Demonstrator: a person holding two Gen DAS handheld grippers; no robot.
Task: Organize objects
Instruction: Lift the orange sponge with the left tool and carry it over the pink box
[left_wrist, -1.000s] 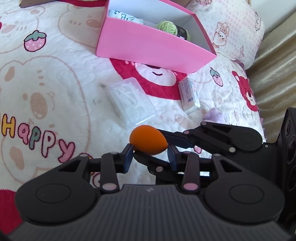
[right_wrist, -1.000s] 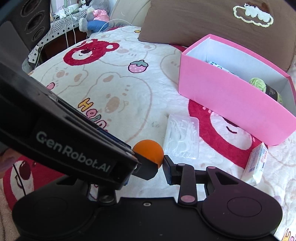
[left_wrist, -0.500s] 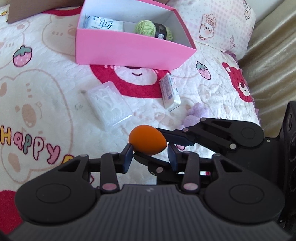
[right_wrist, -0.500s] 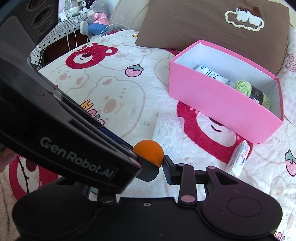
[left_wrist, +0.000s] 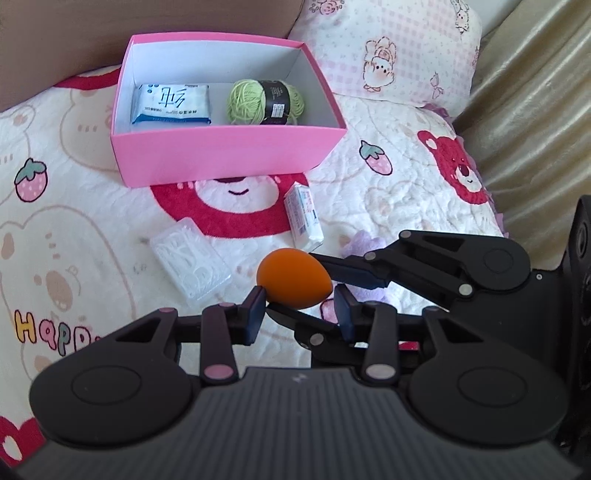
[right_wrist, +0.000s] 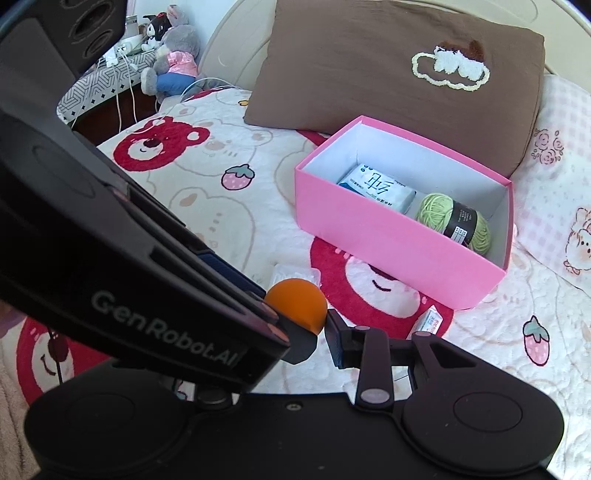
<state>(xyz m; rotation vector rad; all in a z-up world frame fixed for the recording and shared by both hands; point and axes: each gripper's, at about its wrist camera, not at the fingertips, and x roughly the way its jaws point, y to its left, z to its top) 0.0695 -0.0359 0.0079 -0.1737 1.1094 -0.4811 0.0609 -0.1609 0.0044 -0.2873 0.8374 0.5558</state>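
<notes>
Box is sitting on the bedspread in front of two pillows, holding a tissue pack at left and a yarn ball at right. A plastic case and a small packet are lying before the box, case to the left. Egg-shaped sponge is sitting nearest, over the bedspread, between the left gripper fingers, with the right gripper reaching in from the right.

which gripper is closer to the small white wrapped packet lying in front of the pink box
Right. The right gripper hangs just left of the small white wrapped packet, which lies off its right finger; the left gripper comes in from beyond the orange egg-shaped sponge.
</notes>
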